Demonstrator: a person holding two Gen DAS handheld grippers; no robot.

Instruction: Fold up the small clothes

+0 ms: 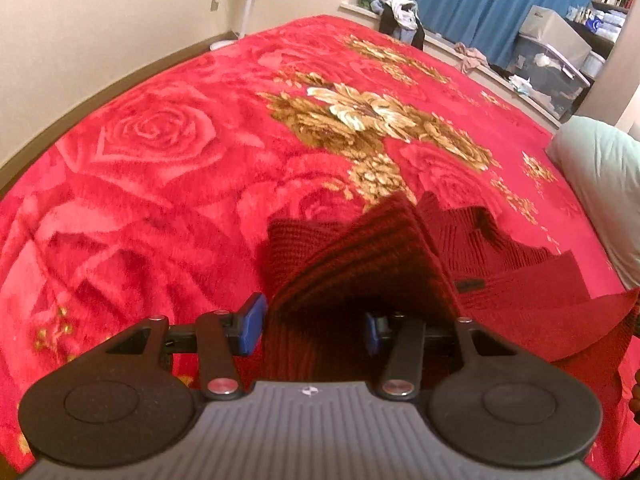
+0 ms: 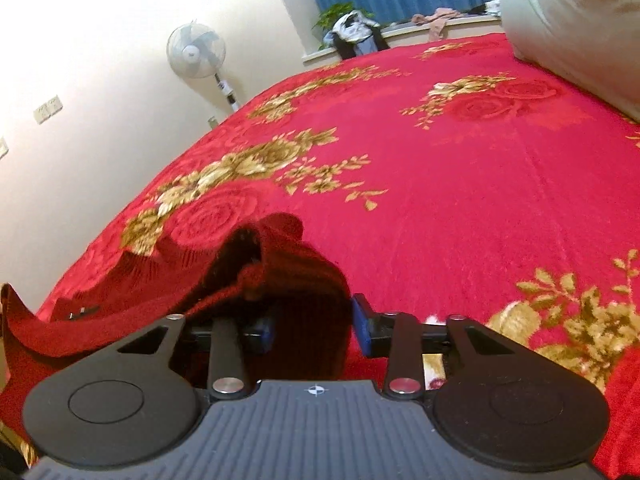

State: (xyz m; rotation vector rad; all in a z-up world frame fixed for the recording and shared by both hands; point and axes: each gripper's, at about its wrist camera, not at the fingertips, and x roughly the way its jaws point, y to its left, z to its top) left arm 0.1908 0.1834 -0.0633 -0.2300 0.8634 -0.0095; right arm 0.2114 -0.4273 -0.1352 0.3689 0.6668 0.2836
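Note:
A dark red ribbed knit garment [image 1: 360,264] lies partly spread on the red blanket, with a small black label [image 1: 470,285] on its flat part. Its near edge is bunched and raised. My left gripper [image 1: 314,328] is shut on one thick fold of it, the blue pads pressing from both sides. In the right wrist view the same garment [image 2: 280,272] rises in a bundle, and my right gripper [image 2: 314,330] is shut on it. The rest of the cloth trails off to the left toward the label [image 2: 80,312]. The fabric hides the inner faces of the pads.
The bed is covered by a red blanket [image 1: 160,140] with gold flowers. A pale green pillow [image 1: 600,184] sits at the right edge. A standing fan [image 2: 196,50] is by the wall. Loose clothes [image 1: 400,12] and storage boxes [image 1: 552,60] line the window side.

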